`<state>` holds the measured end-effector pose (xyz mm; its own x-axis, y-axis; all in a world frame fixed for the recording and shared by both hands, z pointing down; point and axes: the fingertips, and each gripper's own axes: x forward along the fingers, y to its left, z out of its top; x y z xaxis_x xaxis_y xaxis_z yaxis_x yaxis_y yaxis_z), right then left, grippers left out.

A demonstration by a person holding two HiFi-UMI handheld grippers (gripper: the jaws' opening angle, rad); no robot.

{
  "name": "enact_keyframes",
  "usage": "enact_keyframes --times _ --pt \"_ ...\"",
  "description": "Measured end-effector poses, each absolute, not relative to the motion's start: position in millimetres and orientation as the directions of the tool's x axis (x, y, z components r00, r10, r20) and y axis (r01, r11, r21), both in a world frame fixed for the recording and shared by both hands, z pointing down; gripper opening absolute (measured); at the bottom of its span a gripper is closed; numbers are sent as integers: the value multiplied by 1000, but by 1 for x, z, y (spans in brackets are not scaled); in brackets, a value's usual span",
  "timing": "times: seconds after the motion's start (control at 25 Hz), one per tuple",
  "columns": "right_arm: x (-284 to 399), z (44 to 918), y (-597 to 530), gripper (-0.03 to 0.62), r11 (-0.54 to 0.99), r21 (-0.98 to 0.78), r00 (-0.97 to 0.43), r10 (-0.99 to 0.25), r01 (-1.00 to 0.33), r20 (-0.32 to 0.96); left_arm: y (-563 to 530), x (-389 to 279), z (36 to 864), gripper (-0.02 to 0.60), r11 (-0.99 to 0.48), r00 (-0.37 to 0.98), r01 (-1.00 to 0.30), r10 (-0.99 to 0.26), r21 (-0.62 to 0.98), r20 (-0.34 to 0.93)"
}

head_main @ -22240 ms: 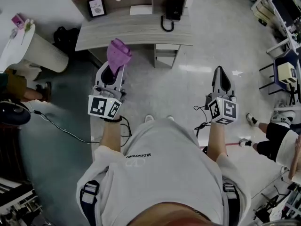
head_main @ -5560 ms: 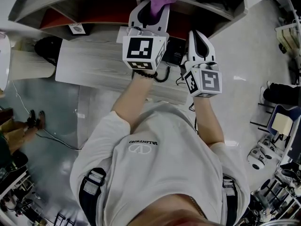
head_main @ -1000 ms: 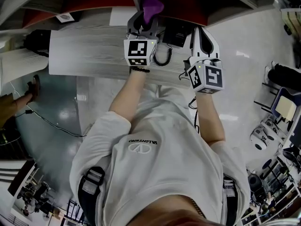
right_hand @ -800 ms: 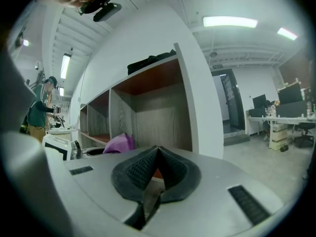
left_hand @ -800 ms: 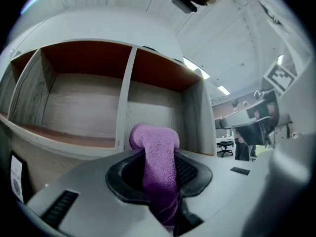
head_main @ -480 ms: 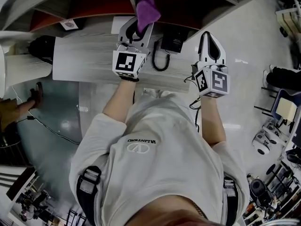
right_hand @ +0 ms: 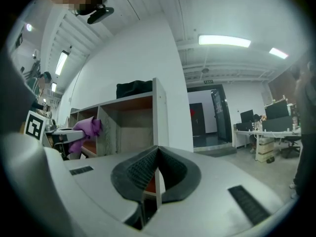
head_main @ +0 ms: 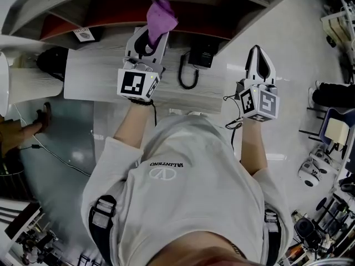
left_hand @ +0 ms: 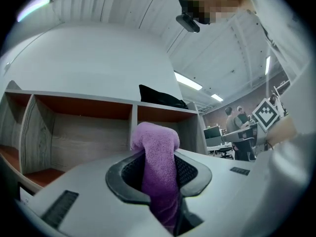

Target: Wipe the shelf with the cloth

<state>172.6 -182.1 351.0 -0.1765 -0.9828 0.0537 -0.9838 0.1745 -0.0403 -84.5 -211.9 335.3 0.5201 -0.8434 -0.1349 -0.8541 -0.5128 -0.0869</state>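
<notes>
A purple cloth (head_main: pixel 161 15) sticks up out of my left gripper (head_main: pixel 147 42), which is shut on it. That gripper hangs over the grey wooden desk (head_main: pixel 100 76), just in front of the shelf (head_main: pixel 105 7), whose compartments have a red-orange lining. In the left gripper view the cloth (left_hand: pixel 157 147) stands bunched between the jaws with the open shelf compartments (left_hand: pixel 84 132) behind it, apart from them. My right gripper (head_main: pixel 259 57) is shut and empty, off the desk's right end over the floor. In the right gripper view the cloth (right_hand: pixel 88 127) shows at the left, before the shelf (right_hand: pixel 133 117).
A black telephone (head_main: pixel 201 54) with a looped cord (head_main: pixel 187 77) sits on the desk between the grippers. A small framed picture (head_main: pixel 84 35) stands at the shelf's left. A black bag (left_hand: pixel 163 97) lies on top of the shelf. A white rounded object (head_main: pixel 22 79) stands left of the desk.
Both grippers have drawn back from the shelf. The left one moved left with the cloth, out of the compartment; the right one moved right, off the desk.
</notes>
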Motion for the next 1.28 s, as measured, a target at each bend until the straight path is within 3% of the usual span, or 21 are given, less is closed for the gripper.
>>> enact_keyframes --times 0.48,1.28 --pt "219 329 -156 0 88 -19 -89 -996 -996 18 -198 -125 326 103 -466 475 -880 -867 -96 -148" --pt "242 318 -139 0 44 -22 -43 -999 -999 -13 -182 -156 311 103 -409 425 -905 -889 -120 -172"
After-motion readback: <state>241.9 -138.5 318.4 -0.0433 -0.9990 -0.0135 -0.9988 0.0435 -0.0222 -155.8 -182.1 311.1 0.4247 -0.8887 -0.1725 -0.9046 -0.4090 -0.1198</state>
